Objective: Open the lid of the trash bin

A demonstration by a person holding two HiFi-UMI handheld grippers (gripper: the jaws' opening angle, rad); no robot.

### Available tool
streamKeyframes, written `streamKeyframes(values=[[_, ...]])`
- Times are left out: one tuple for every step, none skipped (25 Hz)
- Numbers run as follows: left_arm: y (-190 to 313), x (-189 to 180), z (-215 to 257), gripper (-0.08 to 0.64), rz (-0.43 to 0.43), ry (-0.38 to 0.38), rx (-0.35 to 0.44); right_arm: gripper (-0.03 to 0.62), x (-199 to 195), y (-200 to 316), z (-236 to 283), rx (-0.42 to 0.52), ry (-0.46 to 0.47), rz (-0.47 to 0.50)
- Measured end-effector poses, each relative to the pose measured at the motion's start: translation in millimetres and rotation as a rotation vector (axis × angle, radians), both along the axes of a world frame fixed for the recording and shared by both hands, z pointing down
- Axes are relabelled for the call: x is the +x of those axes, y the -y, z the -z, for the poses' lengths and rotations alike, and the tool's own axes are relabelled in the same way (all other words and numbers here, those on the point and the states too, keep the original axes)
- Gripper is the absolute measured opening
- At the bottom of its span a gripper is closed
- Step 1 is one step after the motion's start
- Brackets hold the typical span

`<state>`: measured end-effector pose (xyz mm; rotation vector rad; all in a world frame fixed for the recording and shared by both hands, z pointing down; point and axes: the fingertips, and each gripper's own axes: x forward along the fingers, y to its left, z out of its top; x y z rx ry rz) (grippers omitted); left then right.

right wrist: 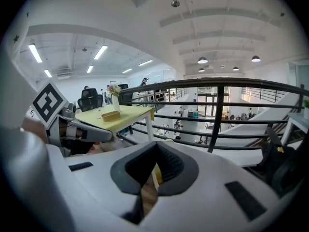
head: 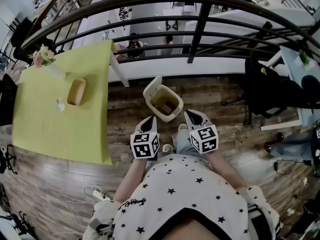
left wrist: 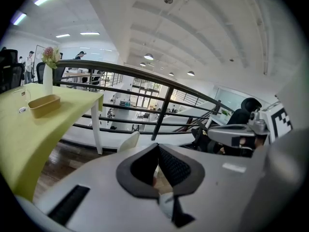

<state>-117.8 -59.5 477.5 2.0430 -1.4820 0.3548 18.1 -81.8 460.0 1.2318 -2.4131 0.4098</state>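
The trash bin (head: 175, 111) sits on the floor just ahead of both tongs, in line with the gap between them. Its lid (head: 151, 87) stands tilted up on the side ahead of the left tongs (head: 148, 119), so we judge the opening done or nearly so. The left tongs and the right tongs (head: 192, 114) hover just short of the bin, each with its jaws drawn together and nothing between them. The lid looks to us like thin, stiff, light plastic on a hinge, probably smooth and a little slippery. We would take it by its free edge, opposite the hinge. The bin looks light and may slide if pushed.
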Motion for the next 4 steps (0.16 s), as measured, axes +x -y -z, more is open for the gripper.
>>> streamKeyframes(values=[[-0.7,-0.1,0.6,0.011,0.000,0.001,0.000,-0.006,-0.3,-0.7,0.4,0.000,0.001,0.001],[-1.3,-0.3,1.2,0.011,0.000,0.001,0.001,-0.006,-0.7,-1.5,0.7,0.000,0.001,0.003],[-2.0,-0.5,1.8,0.011,0.000,0.002,0.001,-0.006,-1.1,-2.3,0.9,0.000,0.001,0.004],[-2.6,-0.8,2.4,0.011,0.000,0.002,0.002,-0.006,-1.6,-3.0,1.2,0.000,0.001,0.006]])
